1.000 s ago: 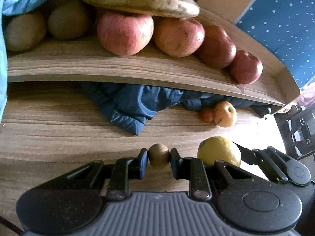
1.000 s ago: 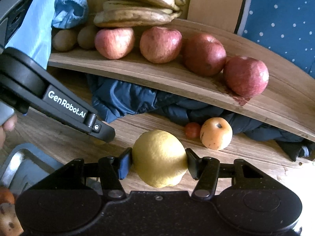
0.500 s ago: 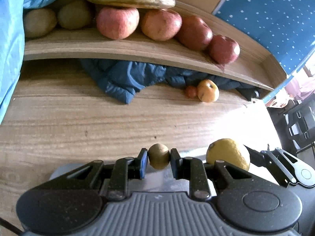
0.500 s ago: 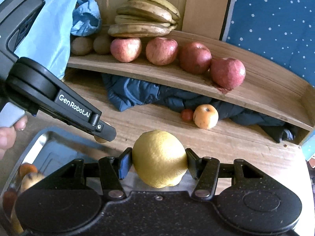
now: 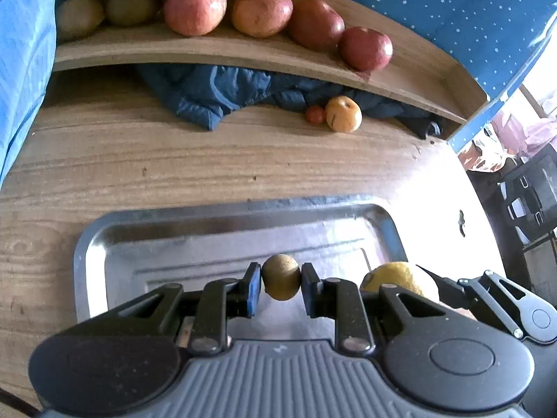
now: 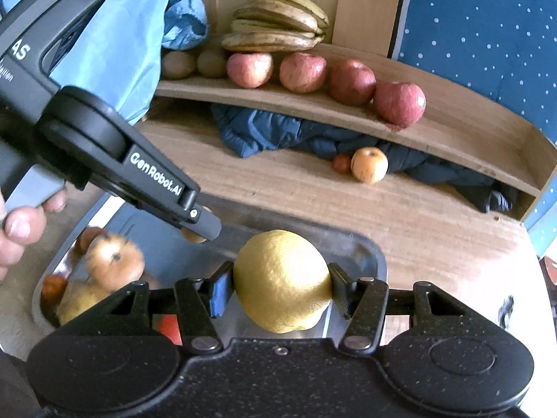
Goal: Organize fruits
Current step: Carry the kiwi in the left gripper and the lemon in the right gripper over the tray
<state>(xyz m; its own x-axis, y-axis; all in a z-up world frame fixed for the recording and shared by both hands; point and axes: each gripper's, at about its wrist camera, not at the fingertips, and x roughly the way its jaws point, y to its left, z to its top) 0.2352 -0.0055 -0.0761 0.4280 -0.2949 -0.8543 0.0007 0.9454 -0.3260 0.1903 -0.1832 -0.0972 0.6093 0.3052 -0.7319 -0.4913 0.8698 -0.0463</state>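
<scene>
Both tools are loaded, and the metal tray [image 5: 240, 233] on the wooden surface [image 5: 174, 160] serves as the landmark. Left tool [image 5: 280, 287] is clamped nearly shut on a small brown fruit [image 5: 280, 277], perhaps a kiwi, pads pressing on both its sides, and hangs above the tray's bare middle. Right tool [image 6: 278, 291] stands about half open, its pads pressed against a yellow lemon [image 6: 281, 280], and hovers over the tray's right end. Several fruits [image 6: 113, 261] already lie in the tray's left end, blurred in the right wrist view. Beyond the tray's far rim, a small orange-yellow fruit [image 5: 343, 114] and a tiny red one [image 5: 315, 115] rest on the surface against a crumpled blue cloth [image 5: 216, 94]. Farther still, a shelf [image 5: 209, 47] carries four red apples [image 5: 195, 12], two kiwis [image 6: 179, 64] and bananas [image 6: 278, 26].

Judging by this, the step in hand is delivery: two picked fruits carried over the tray, not yet set down. Next each tool should lower until its fruit is close to the tray floor, away from the pile at the left end, then open gently so neither round fruit rolls. Afterwards the two fruits beyond the far rim seem the likely remaining picks.
</scene>
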